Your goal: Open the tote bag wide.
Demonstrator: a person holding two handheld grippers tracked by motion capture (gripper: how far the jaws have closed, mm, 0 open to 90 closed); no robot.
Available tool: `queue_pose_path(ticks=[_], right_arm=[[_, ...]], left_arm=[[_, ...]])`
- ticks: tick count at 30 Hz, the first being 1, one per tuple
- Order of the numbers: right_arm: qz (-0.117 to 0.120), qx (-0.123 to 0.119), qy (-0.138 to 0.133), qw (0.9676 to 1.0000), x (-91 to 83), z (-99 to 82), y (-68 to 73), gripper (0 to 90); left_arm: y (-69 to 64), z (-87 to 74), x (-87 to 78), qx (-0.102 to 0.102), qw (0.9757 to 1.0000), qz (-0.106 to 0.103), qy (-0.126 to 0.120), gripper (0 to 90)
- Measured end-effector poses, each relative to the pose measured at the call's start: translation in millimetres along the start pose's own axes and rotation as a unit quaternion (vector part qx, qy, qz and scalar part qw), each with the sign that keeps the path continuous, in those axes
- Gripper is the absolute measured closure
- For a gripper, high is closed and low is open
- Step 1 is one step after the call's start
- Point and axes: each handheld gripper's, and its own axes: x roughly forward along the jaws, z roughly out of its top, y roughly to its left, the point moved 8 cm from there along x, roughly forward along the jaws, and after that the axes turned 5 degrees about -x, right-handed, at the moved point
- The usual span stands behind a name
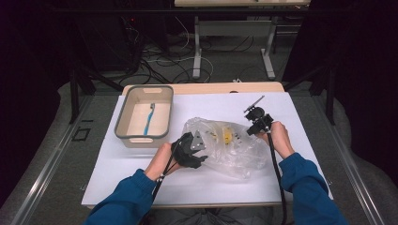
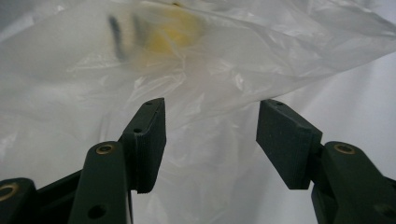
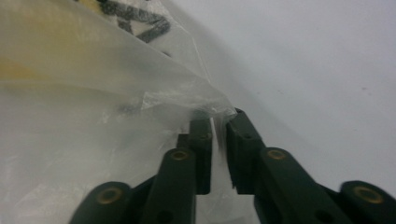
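Note:
A clear plastic bag (image 1: 230, 152) lies crumpled on the white table (image 1: 141, 173), with something yellow (image 1: 227, 136) blurred inside it. My left gripper (image 1: 195, 147) is at the bag's left end. In the left gripper view the jaws (image 2: 212, 105) stand wide open, with the bag (image 2: 210, 56) and the yellow thing (image 2: 173, 32) just beyond them and no film pressed by the pads. My right gripper (image 1: 256, 123) is at the bag's far right edge. Its jaws (image 3: 219, 116) are a narrow slit apart, and the bag's edge (image 3: 205, 100) reaches their tips.
A beige tray (image 1: 119, 119) with a blue toothbrush (image 1: 149, 119) in it stands at the table's back left. White table surface lies in front of the bag and to its right. Behind the table are another table's legs (image 1: 197, 51) and cables on the floor.

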Motion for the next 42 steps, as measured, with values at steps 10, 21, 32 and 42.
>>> queue_pose_path(ticks=[10,21,32,42], right_arm=[[0.043,-0.028,0.023,0.9984,-23.0,-4.6,6.8,27.3],[0.036,-0.085,-0.072,0.9931,-24.7,24.1,25.4,51.4],[0.033,-0.069,-0.063,0.9950,-2.8,19.7,24.2,67.9],[0.019,-0.098,0.024,0.9947,14.1,12.9,25.8,90.0]], left_arm=[[22.0,-3.9,49.7,-0.059,0.9980,0.016,0.017,78.3],[23.4,-6.9,57.4,-0.066,0.9974,0.009,0.028,74.4],[-0.4,-3.3,15.9,-0.040,0.9989,-0.014,0.021,35.2],[-17.3,-23.7,59.7,0.016,0.9976,-0.038,0.056,90.0]])
